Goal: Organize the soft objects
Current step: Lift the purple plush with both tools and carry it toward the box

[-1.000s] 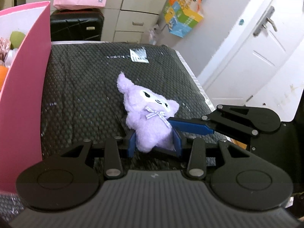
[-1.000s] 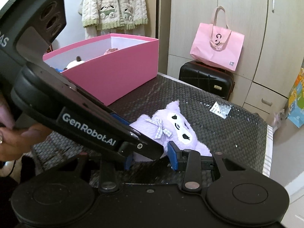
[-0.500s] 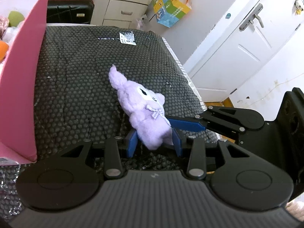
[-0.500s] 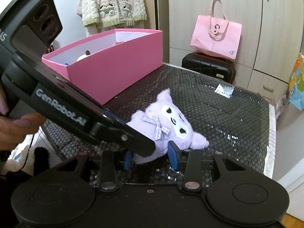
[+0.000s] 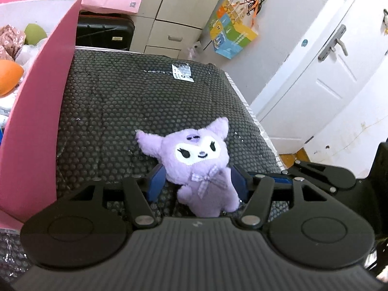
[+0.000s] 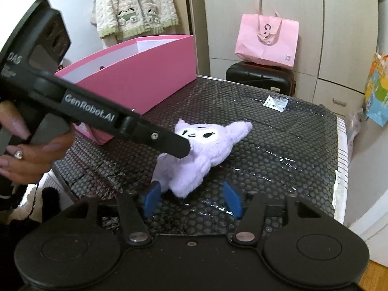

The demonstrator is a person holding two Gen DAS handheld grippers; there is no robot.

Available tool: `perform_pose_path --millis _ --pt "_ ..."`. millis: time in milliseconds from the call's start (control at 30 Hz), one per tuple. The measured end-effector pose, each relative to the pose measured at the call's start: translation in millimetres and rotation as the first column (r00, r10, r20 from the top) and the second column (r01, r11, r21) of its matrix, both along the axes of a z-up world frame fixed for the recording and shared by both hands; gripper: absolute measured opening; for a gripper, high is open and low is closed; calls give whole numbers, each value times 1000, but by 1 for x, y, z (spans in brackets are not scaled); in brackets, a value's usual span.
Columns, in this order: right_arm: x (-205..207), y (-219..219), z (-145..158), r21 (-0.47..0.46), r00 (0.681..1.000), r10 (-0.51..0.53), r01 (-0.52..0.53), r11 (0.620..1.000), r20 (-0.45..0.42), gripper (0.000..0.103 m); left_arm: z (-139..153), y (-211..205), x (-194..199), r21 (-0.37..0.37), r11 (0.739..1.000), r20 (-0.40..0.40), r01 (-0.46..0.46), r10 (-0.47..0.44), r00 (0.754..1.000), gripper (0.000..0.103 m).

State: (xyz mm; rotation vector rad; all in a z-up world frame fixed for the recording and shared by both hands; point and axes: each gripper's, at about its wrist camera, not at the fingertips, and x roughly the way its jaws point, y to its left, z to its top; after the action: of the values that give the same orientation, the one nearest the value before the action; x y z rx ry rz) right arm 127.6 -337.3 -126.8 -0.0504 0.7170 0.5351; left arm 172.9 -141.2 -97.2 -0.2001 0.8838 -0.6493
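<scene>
A purple plush toy (image 5: 201, 167) with a white face and a checked bow is held up facing the left wrist camera. My left gripper (image 5: 197, 184) is shut on its body, lifted above the black bubble-wrap table top (image 5: 145, 101). In the right wrist view the plush (image 6: 194, 160) hangs from the left gripper's finger (image 6: 167, 143). My right gripper (image 6: 191, 200) is open, its blue pads on either side just below the plush's lower end, not touching it. The pink box (image 5: 41, 111) stands at the left with soft toys inside.
A white label (image 5: 183, 72) lies at the table's far side. A black suitcase (image 6: 260, 76) with a pink paper bag (image 6: 266, 41) on it stands behind the table. A white door (image 5: 322, 77) is to the right. The table's right edge (image 6: 340, 169) drops to the floor.
My right gripper has opened and let go of the plush. My left gripper has lifted the plush and turned it upright, face toward its camera.
</scene>
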Motion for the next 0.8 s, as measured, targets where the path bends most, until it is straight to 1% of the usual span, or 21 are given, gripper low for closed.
perform_pose_path --millis 33,67,133,200,267,300,333,367,433,467,500,533,567,600,633,700,800 --pt "1 0 0 10 1000 -6 6 1000 -1 72 0 -1 1 -1 1000 5 -13 13 1000 61" --pt "3 2 -1 20 1000 -15 15 1000 -3 73 -1 -1 2 1 1000 12 -27 27 1000 63" --pt "9 5 -4 32 1000 -29 29 999 -11 74 -2 -4 7 8 999 28 -49 49 998 65" --pt "17 10 -6 47 999 -36 37 998 -26 74 -4 -9 12 20 998 31 -51 51 998 66" --pt "23 16 -10 35 999 -45 46 998 -29 75 -9 -15 19 41 998 9 -46 46 999 66" --pt "25 20 -11 20 999 -48 48 999 -19 75 -14 -17 23 45 998 -23 -42 43 999 66" --pt "25 24 -13 6 999 -48 48 999 -8 75 -18 -18 26 33 999 -61 -41 43 997 67" --pt "26 28 -15 -12 999 -53 53 999 2 75 -18 -18 26 29 998 -55 -50 52 997 67" --pt "24 32 -17 -30 997 -66 67 997 35 74 -16 -23 20 78 995 -12 -56 57 998 67" --pt "22 34 -19 -37 996 -73 75 996 45 74 -16 -27 15 106 993 20 -54 52 998 68" --pt "21 36 -20 -45 995 -83 86 995 53 74 -18 -30 12 123 991 34 -47 43 999 67" --pt "19 38 -21 -54 994 -91 94 994 57 73 -19 -31 12 122 992 27 -44 41 999 67" --pt "18 40 -22 -66 993 -103 107 992 65 71 -20 -31 10 118 992 36 -55 51 998 62" --pt "16 40 -22 -59 992 -106 110 992 69 66 -19 -31 9 107 993 37 -54 50 998 55" --pt "15 39 -21 -39 992 -107 109 993 63 60 -18 -30 8 100 993 35 -55 52 998 54" --pt "15 35 -18 -12 991 -121 121 993 52 58 -16 -29 6 97 994 41 -45 42 998 52" --pt "14 31 -14 31 993 -118 118 993 24 57 -12 -24 -1 103 994 50 -36 31 998 51"
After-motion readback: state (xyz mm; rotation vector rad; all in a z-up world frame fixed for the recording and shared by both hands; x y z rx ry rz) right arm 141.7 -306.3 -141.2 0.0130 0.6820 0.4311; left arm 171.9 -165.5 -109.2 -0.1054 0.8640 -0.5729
